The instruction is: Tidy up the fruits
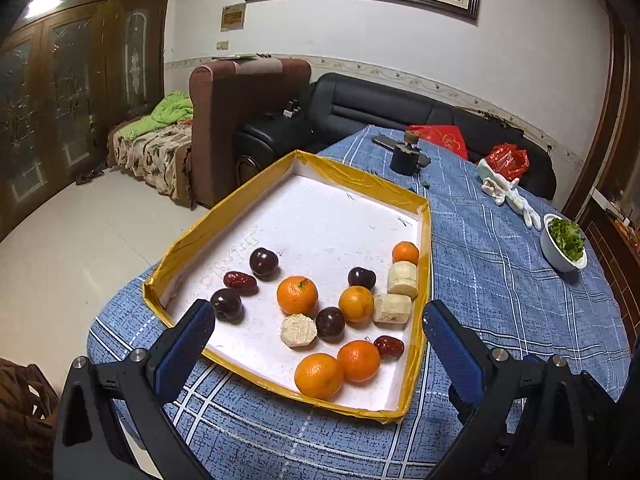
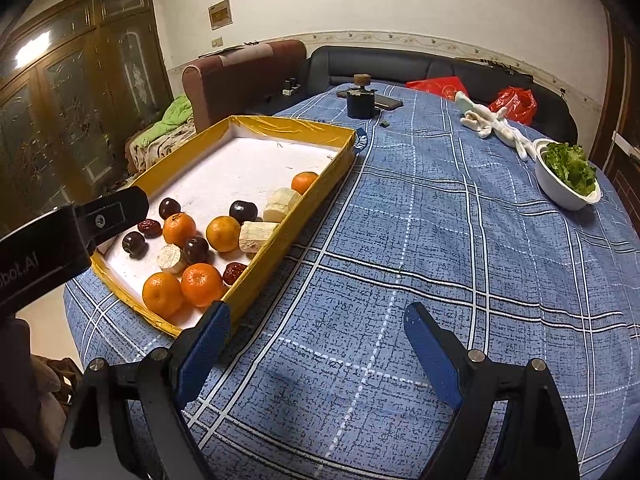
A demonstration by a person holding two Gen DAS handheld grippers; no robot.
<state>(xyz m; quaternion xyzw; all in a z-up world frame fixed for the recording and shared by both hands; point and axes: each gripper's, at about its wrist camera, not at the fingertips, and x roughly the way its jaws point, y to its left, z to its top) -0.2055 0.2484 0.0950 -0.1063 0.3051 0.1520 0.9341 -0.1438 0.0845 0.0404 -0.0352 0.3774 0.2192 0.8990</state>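
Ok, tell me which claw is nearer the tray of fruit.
Left. The left claw hangs open over the tray's near end; the right claw is open above the tablecloth beside the tray.

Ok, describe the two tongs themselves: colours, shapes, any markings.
Both are alike. The left tongs and the right tongs each have two flat blue pads on black angled arms, joined by round silver bolts. Seen from the right wrist camera, the left one's black body carries white lettering ending in "bot.AI". No cables or sleeves show.
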